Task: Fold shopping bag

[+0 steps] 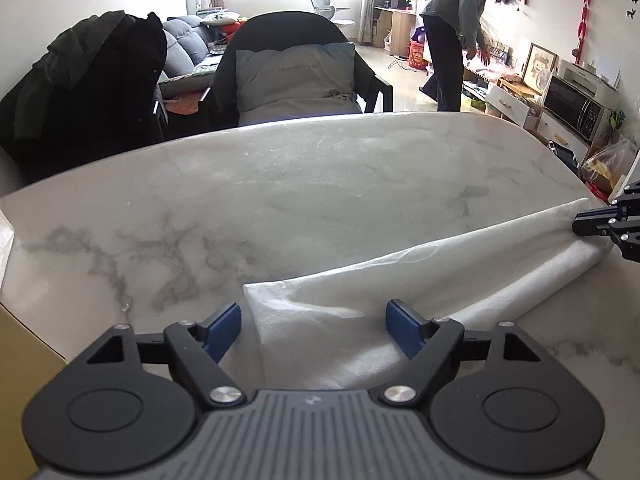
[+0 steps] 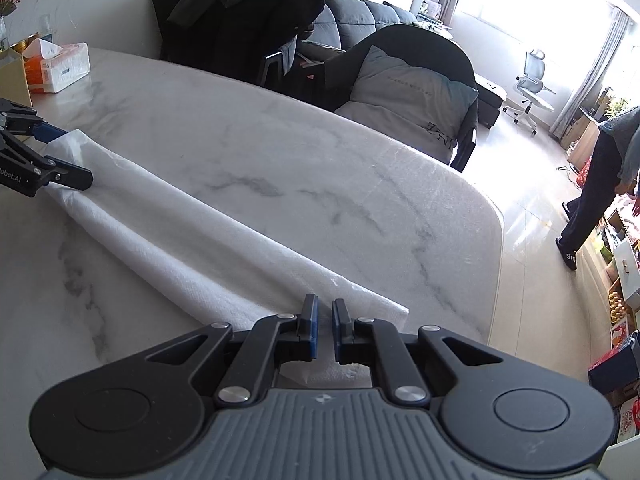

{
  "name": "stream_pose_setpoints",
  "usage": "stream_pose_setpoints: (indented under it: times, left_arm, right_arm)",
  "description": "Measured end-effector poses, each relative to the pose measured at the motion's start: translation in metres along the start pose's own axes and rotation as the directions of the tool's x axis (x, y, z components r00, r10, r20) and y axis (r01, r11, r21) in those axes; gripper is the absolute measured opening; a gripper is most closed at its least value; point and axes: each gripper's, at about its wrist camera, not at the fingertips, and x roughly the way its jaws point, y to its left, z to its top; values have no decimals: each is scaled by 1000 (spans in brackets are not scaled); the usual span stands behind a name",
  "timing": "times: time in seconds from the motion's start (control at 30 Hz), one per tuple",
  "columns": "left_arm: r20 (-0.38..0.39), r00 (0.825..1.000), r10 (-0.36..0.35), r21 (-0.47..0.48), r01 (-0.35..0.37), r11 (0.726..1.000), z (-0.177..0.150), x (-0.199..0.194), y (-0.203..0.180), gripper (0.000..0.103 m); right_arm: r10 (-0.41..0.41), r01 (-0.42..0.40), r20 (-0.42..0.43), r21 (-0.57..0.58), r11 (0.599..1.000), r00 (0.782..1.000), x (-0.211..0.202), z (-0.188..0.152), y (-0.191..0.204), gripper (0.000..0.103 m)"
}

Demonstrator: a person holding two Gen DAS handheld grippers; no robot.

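White shopping bag (image 2: 192,248) lies on the marble tabletop (image 2: 280,152) as a long narrow strip, layers doubled lengthwise, running diagonally btwn the two tongs. So it's already folded along its length, w/ a soft ridge down the strip.

Left tongs (image 1: 316,330): spread wide, blue pads either side of the bag's near end, nothing pinched; cloth sits under and btwn the fingers. From the right wrist view those same tongs straddle the far end of the strip.

Right tongs (image 2: 324,330): nearly closed, just a thin gap btwn the pads, sitting over the other end of the bag. Can't tell for sure if a layer of cloth is caught in that gap; it looks like it's at or just above the fabric edge.

Step in hand, my read: one tool at each end of the strip, so either smoothing after the lengthwise fold or setting up for the crosswise one.

If crosswise comes next, it calls for a firm pinch on all layers at one end, lifting low, carrying that end over to meet the other, corners aligned. Fabric's light and floppy, so layers may slide apart.
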Motion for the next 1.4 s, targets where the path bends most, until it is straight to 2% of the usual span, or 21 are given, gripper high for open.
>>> stream_pose_setpoints:
  times: [0.07, 0.13, 0.2, 0.27, 0.4, 0.5, 0.57, 0.73, 0.8, 1.03, 1.07, 1.1, 1.17, 1.33, 1.4]
  left_arm:
    - [-19, 1000, 20, -10, -20, 1000, 4, -2, 0, 76]
    - [-15, 999, 48, -19, -49, 999, 9, -11, -1, 64]
    - [23, 999, 47, -36, -46, 998, 12, -24, -2, 64]
    - [74, 997, 14, -31, -12, 999, 18, -38, -11, 64]
    - [122, 990, -71, 82, 61, 995, 24, -43, -48, 64]
    - [105, 987, -124, 176, 104, 979, 23, -27, -74, 66]
    - [48, 994, -98, 214, 86, 973, 19, -8, -86, 65]
    - [-1, 995, -104, 137, 104, 985, 7, 1, -73, 68]
    - [-11, 996, -92, 122, 92, 988, 6, 2, -66, 73]
    - [-26, 997, -69, 88, 71, 994, 4, 1, -52, 77]
    - [-31, 997, -67, 83, 69, 994, 5, 1, -52, 77]
    - [-33, 997, -65, 81, 68, 994, 5, 1, -52, 77]
    - [-31, 997, -65, 79, 67, 995, 5, 0, -51, 77]
    - [-30, 997, -68, 81, 71, 994, 5, 0, -49, 77]
    - [-29, 997, -69, 82, 71, 994, 5, -1, -49, 77]
  right_arm:
    - [-5, 5, -8, -14, 1000, 1000, 1, 3, 1, 10]
    - [-8, 8, -15, -24, 1000, 1000, 1, 5, 2, 10]
    - [-10, 9, -14, -28, 1000, 1000, 2, 5, 2, 10]
    - [-16, 16, -9, -29, 999, 1000, 2, 4, 4, 10]
    - [-31, 30, -8, -56, 998, 999, 3, 5, 9, 6]
    - [-34, 33, -12, -84, 996, 999, 4, 6, 12, 6]
    - [-27, 26, -15, -91, 996, 1000, 5, 7, 10, 6]
    - [-10, 7, -23, -107, 994, 1000, 8, 9, 8, 6]
    - [-10, 8, -20, -102, 995, 1000, 8, 8, 8, 6]
    - [-2, -1, -38, -90, 996, 999, 7, 10, 7, 6]
    - [-4, 0, -44, -84, 996, 999, 6, 12, 6, 11]
    - [-5, 1, -50, -78, 997, 999, 5, 13, 6, 24]
    - [33, -34, -19, -58, 998, 999, -1, 21, 15, 28]
    - [126, -125, 64, -13, 992, 990, -17, 40, 37, 26]
    - [190, -189, 35, -38, 981, 981, -9, 46, 65, 22]
